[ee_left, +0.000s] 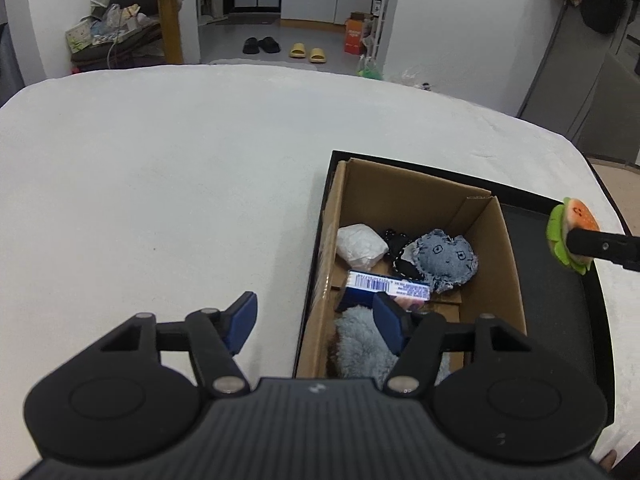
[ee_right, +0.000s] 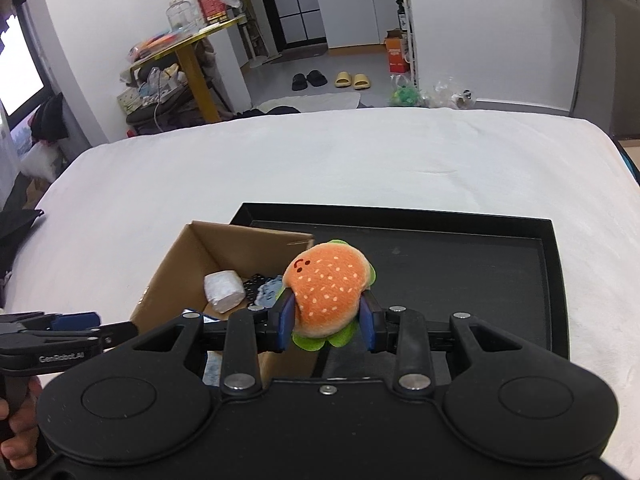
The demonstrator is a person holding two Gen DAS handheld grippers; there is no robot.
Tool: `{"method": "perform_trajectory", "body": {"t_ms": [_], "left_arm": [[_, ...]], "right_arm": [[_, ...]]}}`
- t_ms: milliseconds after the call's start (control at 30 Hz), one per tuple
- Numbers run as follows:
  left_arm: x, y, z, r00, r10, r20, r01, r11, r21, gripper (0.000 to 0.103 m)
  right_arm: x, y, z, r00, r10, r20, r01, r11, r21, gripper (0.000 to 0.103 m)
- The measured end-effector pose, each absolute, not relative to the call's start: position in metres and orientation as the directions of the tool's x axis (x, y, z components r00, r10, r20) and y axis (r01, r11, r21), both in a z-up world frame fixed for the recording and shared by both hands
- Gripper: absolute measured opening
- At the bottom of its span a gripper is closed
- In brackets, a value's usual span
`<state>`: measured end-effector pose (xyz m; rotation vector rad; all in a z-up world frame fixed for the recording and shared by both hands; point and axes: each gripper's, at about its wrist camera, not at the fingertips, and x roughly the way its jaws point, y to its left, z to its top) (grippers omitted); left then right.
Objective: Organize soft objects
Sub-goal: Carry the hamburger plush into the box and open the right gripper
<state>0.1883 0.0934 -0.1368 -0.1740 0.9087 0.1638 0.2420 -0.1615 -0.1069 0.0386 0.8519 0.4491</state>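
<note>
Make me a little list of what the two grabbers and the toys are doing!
right gripper: shut on the orange plush burger toy, held above the black tray
left gripper: open, holding nothing, over the edge of the brown cardboard box
in the box: grey denim cat plush, white wrapped bundle, fluffy pale-blue plush

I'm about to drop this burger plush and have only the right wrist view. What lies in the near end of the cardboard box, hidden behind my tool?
Observer: A fluffy light-blue plush fills the near end of the cardboard box.
Operator: Anything between it and the white packet?
Observer: Yes, a blue carton with a barcode label lies across the box.
Operator: Is the left tool clear of where my burger plush goes?
Observer: The left tool is open and empty, with one finger over the box's near end.
</note>
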Motion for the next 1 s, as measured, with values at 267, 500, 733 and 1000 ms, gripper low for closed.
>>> {"method": "perform_trajectory", "body": {"t_ms": [267, 500, 733, 1000], "left_arm": [[0.192, 0.097, -0.151, 0.584, -0.004, -0.812, -0.175, 0.976, -0.131, 0.032], [0.193, 0.098, -0.157, 0.573, -0.029, -0.819, -0.152, 0.978, -0.141, 0.017], [0.191, 0.103, -0.158, 0.578, -0.03, -0.816, -0.158, 0.976, -0.147, 0.011], [0.19, 0.105, -0.157, 0.579, -0.036, -0.815, -0.159, 0.975, -0.156, 0.011]], "right_arm": [[0.233, -0.139, -0.103, 0.563, 0.392, -0.728, -0.392, 0.902, 0.183, 0.033], [0.229, -0.12, -0.104, 0.551, 0.384, -0.741, -0.411, 0.897, 0.159, 0.033], [0.229, -0.107, -0.101, 0.551, 0.388, -0.739, -0.422, 0.893, 0.154, 0.041], [0.225, -0.113, -0.105, 0.554, 0.36, -0.751, -0.407, 0.904, 0.133, 0.05]]}}
